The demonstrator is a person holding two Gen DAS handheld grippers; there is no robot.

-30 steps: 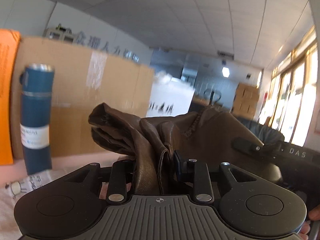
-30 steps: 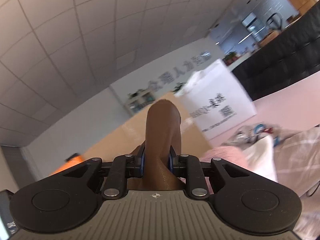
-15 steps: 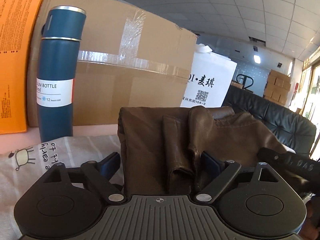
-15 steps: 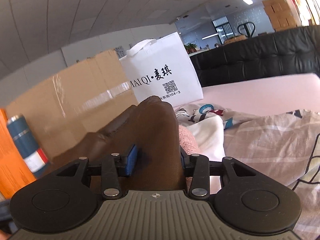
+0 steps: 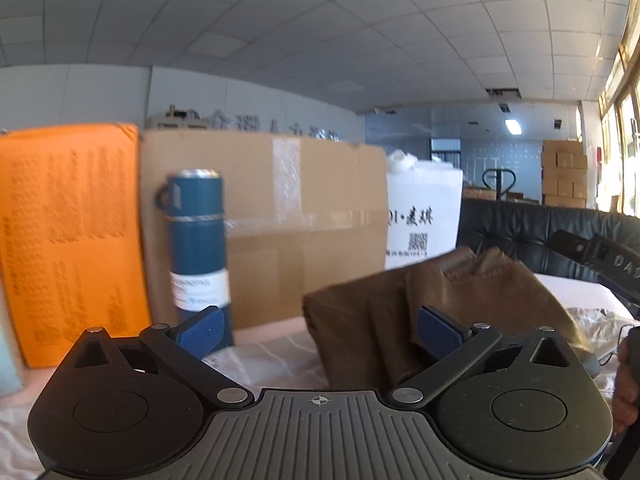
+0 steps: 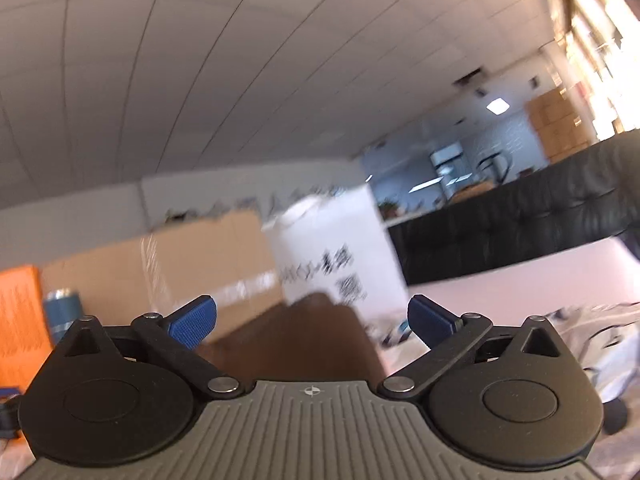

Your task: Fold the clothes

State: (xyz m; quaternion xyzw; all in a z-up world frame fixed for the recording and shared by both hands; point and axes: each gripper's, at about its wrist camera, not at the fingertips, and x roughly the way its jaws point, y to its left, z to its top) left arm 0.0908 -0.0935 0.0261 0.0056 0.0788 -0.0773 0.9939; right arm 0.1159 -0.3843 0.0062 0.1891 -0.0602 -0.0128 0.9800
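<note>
Setting: open-plan office or warehouse-type workspace, not a home.

Suspended grid ceiling [image 5: 360,40] of square white tiles with a recessed light panel [image 5: 513,126]; far white wall carries large mounted lettering [image 5: 276,128], too blurred to read. A black tufted leather sofa [image 5: 520,232] stands at right, before tall bright windows [image 5: 624,128]. In the far right corner, stacked cardboard cartons [image 5: 564,176] and what looks like a pallet jack [image 5: 498,184] suggest goods storage. Near, on a pale pink work surface [image 6: 520,276]: a large taped cardboard box [image 5: 300,232], an orange printed box [image 5: 68,240], a white printed tote bag [image 5: 424,216], and a blue vacuum bottle [image 5: 198,248].
</note>
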